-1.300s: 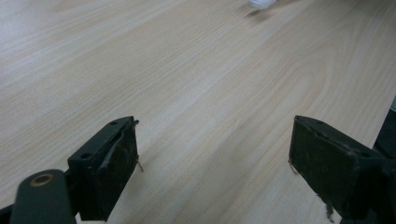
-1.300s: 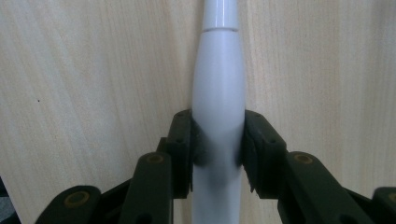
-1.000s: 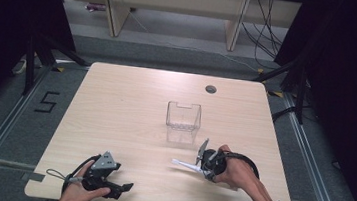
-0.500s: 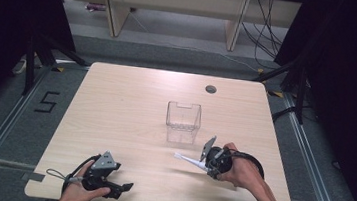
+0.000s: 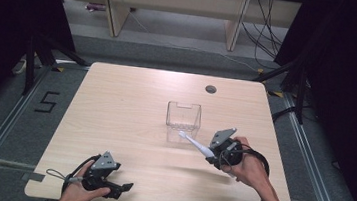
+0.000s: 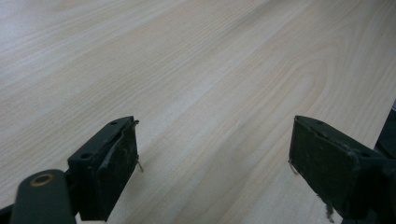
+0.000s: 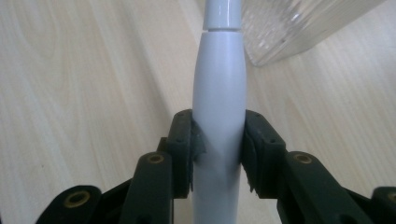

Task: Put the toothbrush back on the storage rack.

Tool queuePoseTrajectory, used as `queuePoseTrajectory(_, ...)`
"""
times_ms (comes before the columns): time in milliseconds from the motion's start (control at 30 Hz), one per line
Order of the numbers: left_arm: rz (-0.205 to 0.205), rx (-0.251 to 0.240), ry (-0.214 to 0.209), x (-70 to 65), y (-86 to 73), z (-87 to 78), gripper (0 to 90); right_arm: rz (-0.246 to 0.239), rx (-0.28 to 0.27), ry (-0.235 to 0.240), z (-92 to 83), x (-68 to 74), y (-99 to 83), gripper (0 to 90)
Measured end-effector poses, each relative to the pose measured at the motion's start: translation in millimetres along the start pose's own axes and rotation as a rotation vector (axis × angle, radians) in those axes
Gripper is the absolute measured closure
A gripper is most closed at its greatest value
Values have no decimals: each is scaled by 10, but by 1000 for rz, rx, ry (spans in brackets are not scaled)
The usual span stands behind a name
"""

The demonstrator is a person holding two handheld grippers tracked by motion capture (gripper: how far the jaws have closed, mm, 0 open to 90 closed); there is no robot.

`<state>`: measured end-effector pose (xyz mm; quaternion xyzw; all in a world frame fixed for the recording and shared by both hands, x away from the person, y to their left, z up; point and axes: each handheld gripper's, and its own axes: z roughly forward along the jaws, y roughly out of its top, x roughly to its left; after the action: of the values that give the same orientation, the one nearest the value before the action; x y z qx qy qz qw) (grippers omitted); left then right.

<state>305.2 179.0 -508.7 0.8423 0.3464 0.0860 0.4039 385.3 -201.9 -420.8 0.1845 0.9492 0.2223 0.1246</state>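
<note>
A white toothbrush [image 7: 218, 107] is pinched between the two black jaws of the right gripper [image 5: 216, 157]. The jaws are pressed against both sides of its fat handle. In the high view the toothbrush [image 5: 196, 145] is held up off the table [image 5: 130, 110], and its thin end is pointed at the clear box [image 5: 183, 115]. The tip is seen just beside the near wall of the clear box, low down, and it is not inside. In the right gripper view a corner of the clear box [image 7: 299, 23] is seen just past the toothbrush.

The left gripper [image 5: 109, 186] is kept far from the clear box, at the near edge of the table. Its jaws are spread wide, as seen in the left gripper view, and nothing is held between them. Only bare wood is seen under them.

The step in hand looks like the carrying step: the toothbrush is picked up and is being brought to the clear box. For the next move, the toothbrush probably has to be lifted higher than the wall of the clear box. Then it has to be tipped so one end points down into the opening. Care is needed so that the light clear box is not pushed over by the tip. Only after that should the jaws be let go.
</note>
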Motion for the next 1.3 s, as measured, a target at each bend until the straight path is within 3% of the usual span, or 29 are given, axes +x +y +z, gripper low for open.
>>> queuePoseTrajectory(67,10,1,5,6,2,-2,148,21,-48,-17,-4,-15,-17,664)
queuePoseTrajectory(167,-3,-3,-4,-2,-1,-3,148,47,-66,-25,-17,-20,-28,664)
queuePoseTrajectory(200,-1,-2,-4,1,-1,-3,148,78,-79,-24,-24,-18,-41,664)
queuePoseTrajectory(300,-11,-16,-2,-15,2,-3,148,99,-129,-47,-27,-46,-69,664)
queuePoseTrajectory(367,1,-7,-1,-7,3,-15,148,107,-144,-44,-21,-50,-81,664)
queuePoseTrajectory(433,-3,-9,2,-4,2,-19,148,100,-197,-27,19,-84,-111,664)
queuePoseTrajectory(500,-11,-16,-2,-12,1,-10,148,126,-205,-17,40,-91,-127,665)
queuePoseTrajectory(600,1,-7,-2,-7,3,-16,148,125,-208,-18,55,-110,-140,665)
queuePoseTrajectory(633,-11,-16,-3,-14,2,-7,148,149,-216,-21,52,-123,-152,664)
queuePoseTrajectory(700,-11,-17,-4,-13,2,-10,148,141,-230,-30,60,-150,-165,664)
queuePoseTrajectory(733,-23,-27,-4,-22,2,-4,148,176,-217,-22,48,-143,-171,664)
queuePoseTrajectory(767,0,-11,-1,-6,4,-15,148,154,-235,-28,51,-161,-179,664)
queuePoseTrajectory(1000,-12,-19,-6,-14,4,-21,148,183,-263,-34,-2,-182,-199,664)
queuePoseTrajectory(1100,6,-7,4,2,6,-26,148,191,-299,-33,-23,-187,-185,665)
queuePoseTrajectory(1233,-17,-26,-6,-13,1,-17,148,199,-323,-39,-57,-202,-183,665)
queuePoseTrajectory(1300,-18,-27,-5,-12,0,-18,148,225,-342,-32,-96,-216,-191,664)
